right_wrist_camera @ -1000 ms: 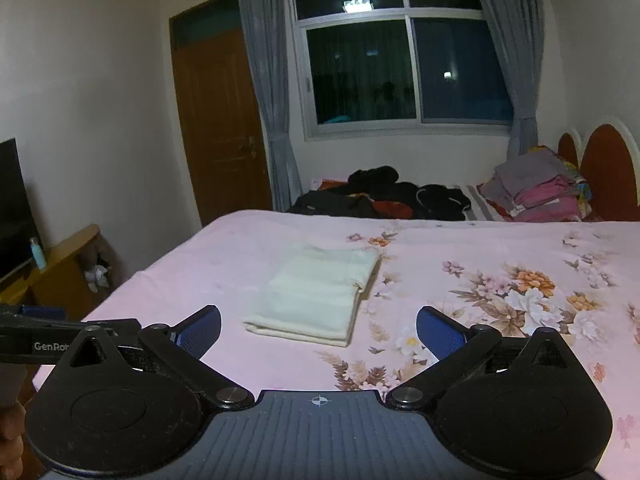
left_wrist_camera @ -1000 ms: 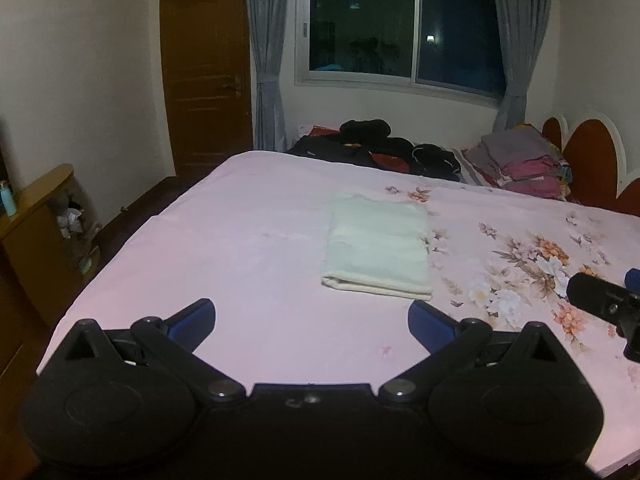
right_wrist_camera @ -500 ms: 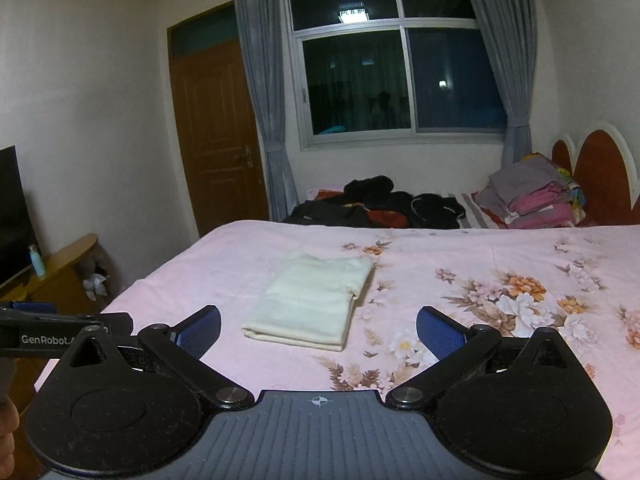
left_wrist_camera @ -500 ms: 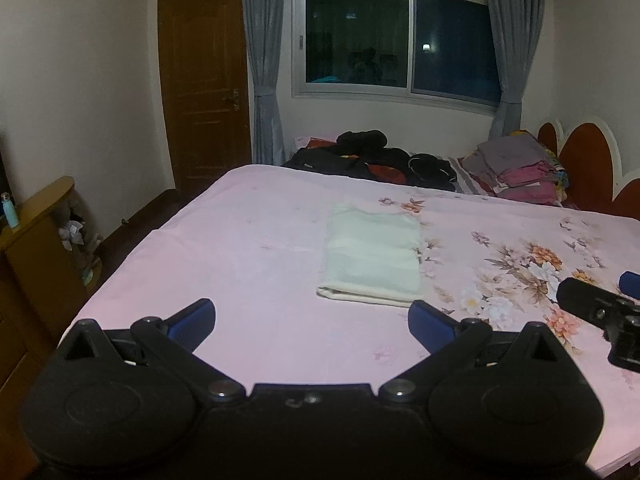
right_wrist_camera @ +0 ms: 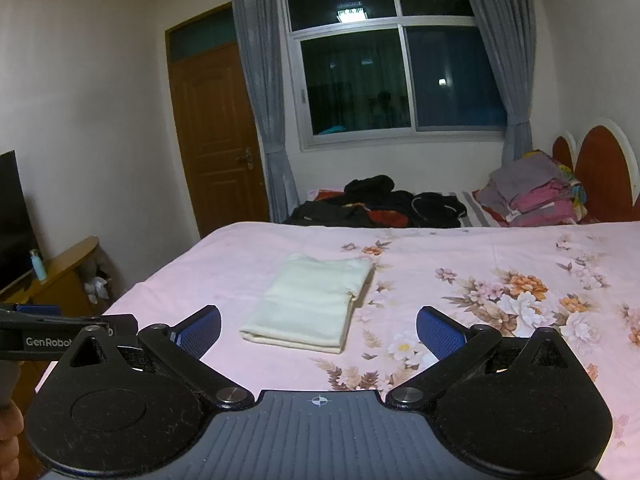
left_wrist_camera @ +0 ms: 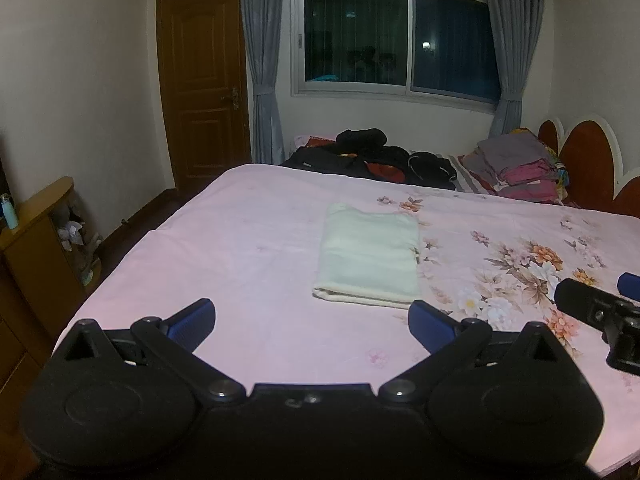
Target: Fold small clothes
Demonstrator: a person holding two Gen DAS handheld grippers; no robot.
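Observation:
A pale cream garment [left_wrist_camera: 370, 254] [right_wrist_camera: 312, 302] lies folded into a neat rectangle on the pink floral bedsheet [left_wrist_camera: 248, 240] [right_wrist_camera: 460, 256]. My left gripper [left_wrist_camera: 312, 324] is open, held above the bed's near edge, short of the garment, with nothing between its blue pads. My right gripper [right_wrist_camera: 318, 328] is also open and empty, just in front of the garment's near edge. The right gripper's body shows at the right edge of the left wrist view, and the left one's at the left edge of the right wrist view.
Dark clothes [left_wrist_camera: 372, 158] [right_wrist_camera: 380, 202] are heaped at the far side of the bed, with a stack of folded grey and pink clothes [left_wrist_camera: 520, 168] [right_wrist_camera: 532, 192] by the headboard [left_wrist_camera: 588, 160]. A wooden cabinet [left_wrist_camera: 36, 236] with a bottle stands left of the bed.
Both grippers have risen and tilted upward, so the garment and bed sit lower in both views. The garment has not moved and both grippers stay open.

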